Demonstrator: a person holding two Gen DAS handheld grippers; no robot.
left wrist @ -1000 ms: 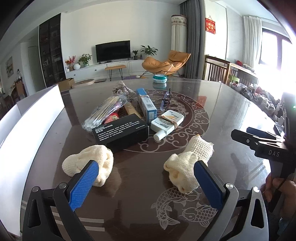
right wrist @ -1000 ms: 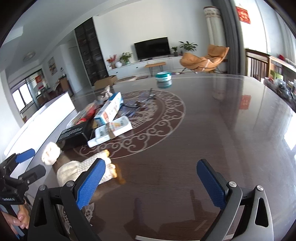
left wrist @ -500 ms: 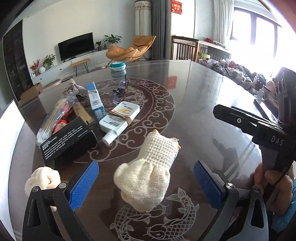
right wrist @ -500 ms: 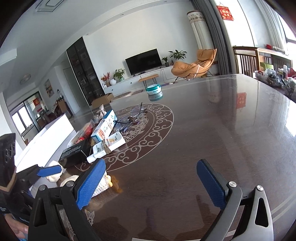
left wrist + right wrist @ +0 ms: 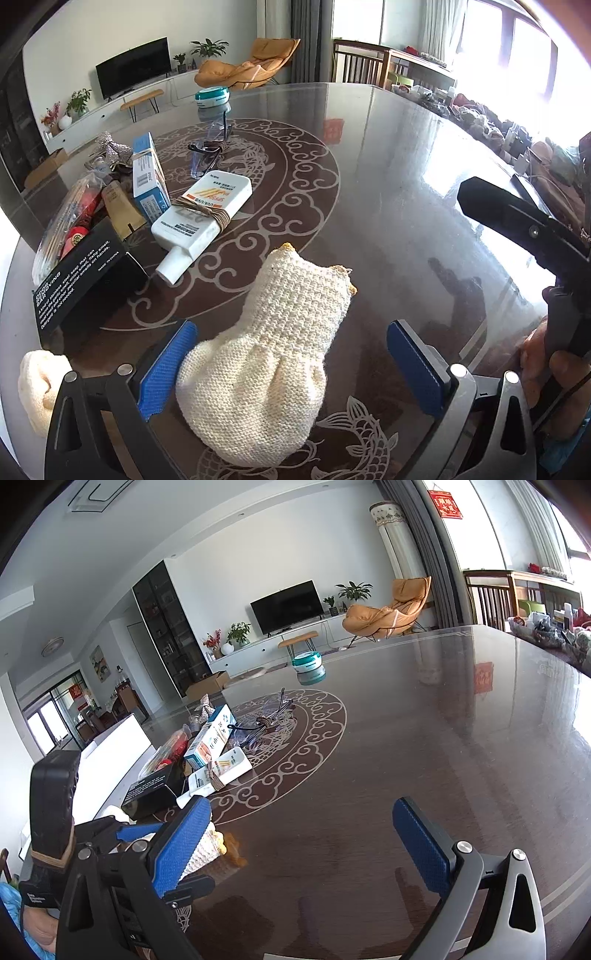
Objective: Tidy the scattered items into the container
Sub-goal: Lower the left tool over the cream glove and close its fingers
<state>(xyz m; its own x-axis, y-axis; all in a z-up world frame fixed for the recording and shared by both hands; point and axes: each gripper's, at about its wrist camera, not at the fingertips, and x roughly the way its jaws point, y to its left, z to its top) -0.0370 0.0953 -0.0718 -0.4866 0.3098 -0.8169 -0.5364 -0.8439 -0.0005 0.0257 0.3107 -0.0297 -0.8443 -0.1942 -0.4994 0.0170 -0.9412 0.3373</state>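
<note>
A cream knitted glove (image 5: 266, 365) lies on the dark table (image 5: 399, 192), right between the blue pads of my left gripper (image 5: 291, 365), which is open around it. A second cream knit piece (image 5: 40, 387) sits at the left edge. Behind them lie a black box (image 5: 81, 273), a white bottle (image 5: 205, 218), a blue carton (image 5: 149, 177), glasses (image 5: 210, 151) and a clear packet (image 5: 66, 225). My right gripper (image 5: 301, 834) is open over bare table, with nothing between its fingers. In the right wrist view the glove (image 5: 207, 849) shows behind that gripper's left finger.
A white container wall (image 5: 110, 764) stands along the table's left side. A teal-lidded jar (image 5: 212, 96) sits at the far edge. A hand (image 5: 546, 365) holds the right gripper's body (image 5: 517, 229) at the right of the left wrist view.
My left gripper swung right and closer, so the right-hand glove now lies between its fingers. The right gripper tilted upward; more of the room shows.
</note>
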